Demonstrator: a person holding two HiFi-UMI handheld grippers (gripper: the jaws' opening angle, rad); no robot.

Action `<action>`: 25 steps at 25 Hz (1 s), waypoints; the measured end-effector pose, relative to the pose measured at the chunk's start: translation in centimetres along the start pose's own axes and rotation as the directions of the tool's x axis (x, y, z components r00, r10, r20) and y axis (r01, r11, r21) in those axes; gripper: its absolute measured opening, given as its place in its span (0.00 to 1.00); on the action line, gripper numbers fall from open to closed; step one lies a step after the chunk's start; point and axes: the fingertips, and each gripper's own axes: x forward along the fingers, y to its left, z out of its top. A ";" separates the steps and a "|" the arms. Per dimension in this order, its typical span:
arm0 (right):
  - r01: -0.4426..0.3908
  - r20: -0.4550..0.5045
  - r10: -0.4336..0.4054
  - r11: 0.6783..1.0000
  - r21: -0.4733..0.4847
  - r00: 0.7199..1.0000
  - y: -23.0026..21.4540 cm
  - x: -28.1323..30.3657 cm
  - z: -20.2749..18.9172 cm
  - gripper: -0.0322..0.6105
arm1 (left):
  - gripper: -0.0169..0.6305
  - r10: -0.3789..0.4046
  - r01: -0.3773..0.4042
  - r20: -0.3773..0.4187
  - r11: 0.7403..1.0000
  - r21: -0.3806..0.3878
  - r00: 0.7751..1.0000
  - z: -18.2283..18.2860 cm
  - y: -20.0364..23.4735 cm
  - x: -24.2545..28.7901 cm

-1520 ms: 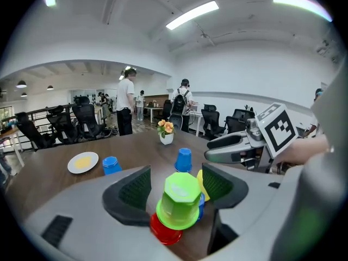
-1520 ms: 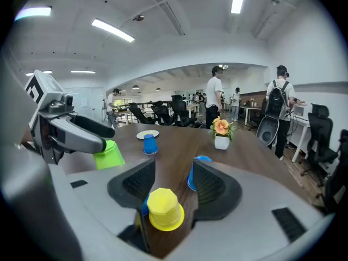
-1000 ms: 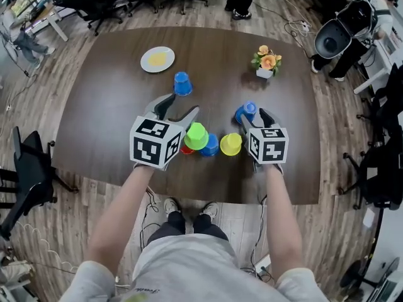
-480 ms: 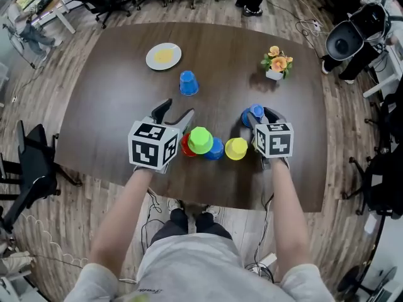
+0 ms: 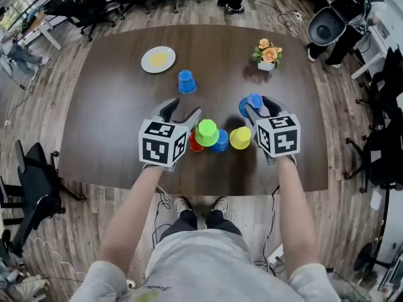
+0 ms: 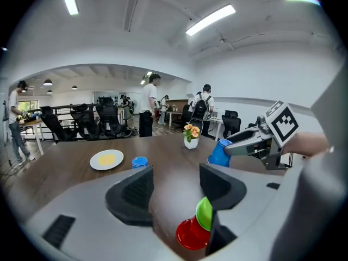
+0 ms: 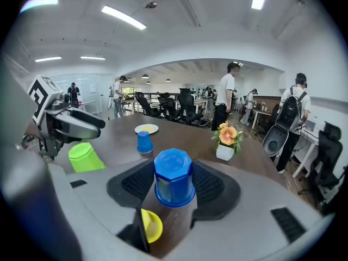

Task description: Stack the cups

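Observation:
My right gripper [image 5: 256, 107] is shut on an upside-down blue cup [image 5: 253, 100], held between its pads [image 7: 138, 184] clear of the table. Below it a yellow cup [image 7: 153, 225] lies on its side. A green cup [image 5: 206, 133] sits over a red cup [image 5: 194, 144], with another blue cup [image 5: 221, 143] and the yellow cup [image 5: 240, 138] in a row beside them. My left gripper [image 5: 181, 111] hovers just left of the green cup [image 6: 204, 213]; its jaws have just been closing slightly and stand open with nothing between them. A third blue cup [image 5: 186, 82] stands alone farther back.
A white plate [image 5: 157, 59] with something yellow on it lies at the back left of the dark table [image 5: 107, 112]. A small vase of flowers [image 5: 267, 55] stands at the back right. Office chairs and people are beyond the table.
My right gripper has lifted a little with the blue cup in it. The left gripper has stayed beside the green cup.

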 end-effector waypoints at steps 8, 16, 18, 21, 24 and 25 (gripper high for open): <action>0.024 -0.003 -0.024 0.999 0.031 1.000 4.2 -3.4 0.5 0.40 | 0.43 -0.088 0.088 0.006 0.995 0.047 0.996 0.2 -0.5 -1.1; 0.010 -0.029 -0.008 0.998 0.063 1.000 7.4 -4.5 -0.8 0.40 | 0.43 -0.140 0.140 -0.004 0.987 0.082 0.990 -0.3 -1.0 -2.0; 0.006 -0.037 -0.004 0.998 0.065 0.999 7.9 -4.5 -1.0 0.40 | 0.43 -0.143 0.143 -0.006 0.986 0.085 0.990 -0.4 -0.9 -2.1; -0.002 -0.047 0.005 0.998 0.067 0.999 8.2 -4.5 -1.4 0.40 | 0.43 -0.144 0.144 -0.005 0.986 0.087 0.990 -0.4 -0.9 -2.2; -0.006 -0.063 0.011 0.997 0.073 0.998 8.3 -4.5 -2.1 0.40 | 0.43 -0.144 0.144 -0.006 0.986 0.089 0.990 -0.5 -1.2 -2.3; -0.004 -0.066 0.009 0.997 0.076 0.998 8.3 -4.4 -2.3 0.40 | 0.43 -0.144 0.144 -0.007 0.986 0.089 0.990 -0.6 -1.2 -2.3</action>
